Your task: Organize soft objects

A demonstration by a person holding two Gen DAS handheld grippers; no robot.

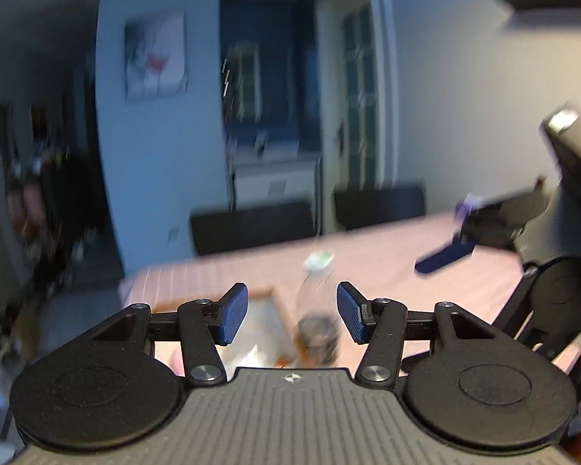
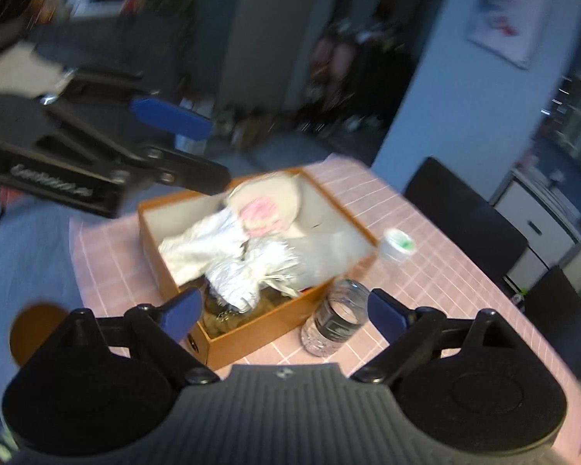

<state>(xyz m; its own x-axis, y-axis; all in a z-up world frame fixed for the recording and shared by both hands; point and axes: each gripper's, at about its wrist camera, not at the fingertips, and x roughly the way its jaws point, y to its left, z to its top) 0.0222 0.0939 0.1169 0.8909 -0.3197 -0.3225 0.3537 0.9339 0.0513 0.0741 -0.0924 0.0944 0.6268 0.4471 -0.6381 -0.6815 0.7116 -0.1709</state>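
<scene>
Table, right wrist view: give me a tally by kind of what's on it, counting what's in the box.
Orange box: 1
White soft items piled in the box: number unclear, blurred
Clear plastic bottle: 1
Small white cup with green mark: 1
Total: 3 distinct things, plus the soft pile.

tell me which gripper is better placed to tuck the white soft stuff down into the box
Probably the right gripper: its open, empty jaws point down at the orange box and the white cloth heaped in it. The left gripper is open too, but aims level across the table.
</scene>
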